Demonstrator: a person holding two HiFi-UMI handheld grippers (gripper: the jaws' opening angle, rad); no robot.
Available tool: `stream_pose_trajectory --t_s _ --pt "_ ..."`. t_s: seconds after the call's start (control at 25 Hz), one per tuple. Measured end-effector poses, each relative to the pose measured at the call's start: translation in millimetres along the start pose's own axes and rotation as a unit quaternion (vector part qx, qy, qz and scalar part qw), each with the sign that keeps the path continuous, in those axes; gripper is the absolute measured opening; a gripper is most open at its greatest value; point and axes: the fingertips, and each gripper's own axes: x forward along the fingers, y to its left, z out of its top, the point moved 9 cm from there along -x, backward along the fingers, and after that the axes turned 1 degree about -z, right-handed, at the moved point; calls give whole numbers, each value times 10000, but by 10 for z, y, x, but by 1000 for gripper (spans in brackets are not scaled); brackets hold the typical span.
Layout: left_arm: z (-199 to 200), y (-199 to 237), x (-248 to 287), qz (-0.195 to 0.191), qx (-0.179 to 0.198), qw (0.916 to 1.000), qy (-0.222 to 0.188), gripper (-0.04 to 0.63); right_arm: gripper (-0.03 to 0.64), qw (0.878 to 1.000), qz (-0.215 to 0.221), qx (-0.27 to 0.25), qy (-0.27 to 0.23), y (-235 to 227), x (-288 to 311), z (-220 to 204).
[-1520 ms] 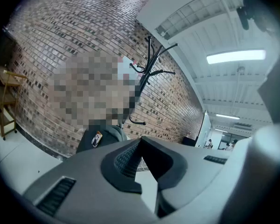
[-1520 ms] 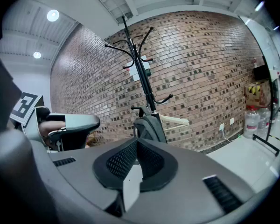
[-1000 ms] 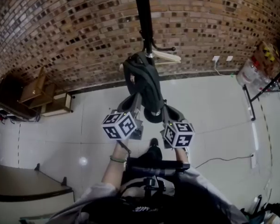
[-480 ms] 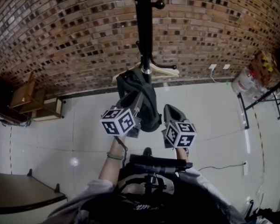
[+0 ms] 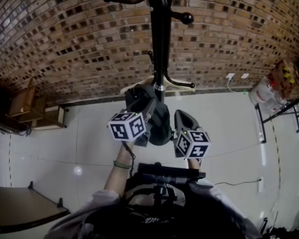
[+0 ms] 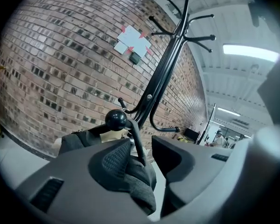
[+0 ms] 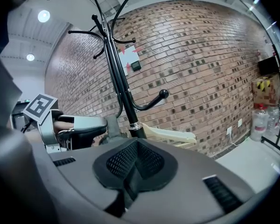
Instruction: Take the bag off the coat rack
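Your left gripper [image 6: 139, 148] is letting go. Its jaws were clamped a second ago and are now opening. The fabric of the dark grey bag [image 5: 161, 122] lies loose between them, slumped against the left pad rather than pinched. The bag still hangs on the coat rack [image 5: 160, 44], draped over the low hook [image 6: 115, 119] with the round knob, right beside the black pole. It sits more bunched than a second ago, when it hung longer. Your head has tipped up since then, so more of the rack's upper hooks show against the brick wall [image 5: 65, 44]. Your right gripper [image 7: 136, 146] stays just right of the bag, apart from it, with its jaws closed together on nothing.
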Motion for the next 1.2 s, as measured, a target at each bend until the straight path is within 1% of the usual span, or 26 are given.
stream_pose_trajectory --t_s 0.08,0.16,0.36,0.4,0.52,0.56,0.64,0.68,0.72,0.76,0.88,0.96,1.04,1.12,1.2 --pt "-14 18 77 -20 -39 9998 209 143 0 10000 -8 -20 35 -19 34 12" --pt "-12 18 150 -5 -13 9994 333 143 0 10000 2 -22 74 -41 79 14" --pt "50 -53 284 166 294 9986 397 143 0 9996 168 -126 175 -84 173 35" --pt "49 -56 296 200 288 9987 378 143 0 9994 216 -161 200 -98 190 47" --pt "62 -29 345 301 70 9991 291 141 0 9988 325 -222 279 -152 253 117" --pt "72 -29 377 341 57 9989 310 141 0 9987 351 -233 292 -178 273 145" --pt "86 -52 450 479 215 9976 442 141 0 9983 407 -275 307 -242 313 198" --pt "90 -62 477 581 330 9965 495 136 0 9981 440 -304 314 -273 335 224" --pt "95 -65 489 666 418 9956 502 98 0 9978 477 -326 322 -301 360 247" --pt "100 -61 488 698 460 9954 469 78 0 9976 513 -336 333 -326 385 266" --pt "109 -50 466 523 458 9970 330 65 0 9969 599 -324 387 -401 452 297" --pt "109 -59 458 356 414 9982 243 57 0 9964 652 -329 429 -442 489 301" --pt "109 -63 427 268 263 9992 116 48 0 9958 724 -332 460 -451 527 302" --pt "128 -63 386 251 19 9997 -22 40 0 9951 795 -333 476 -444 568 314" --pt "144 -67 340 259 -304 9991 -152 38 0 9947 848 -337 478 -440 598 328"
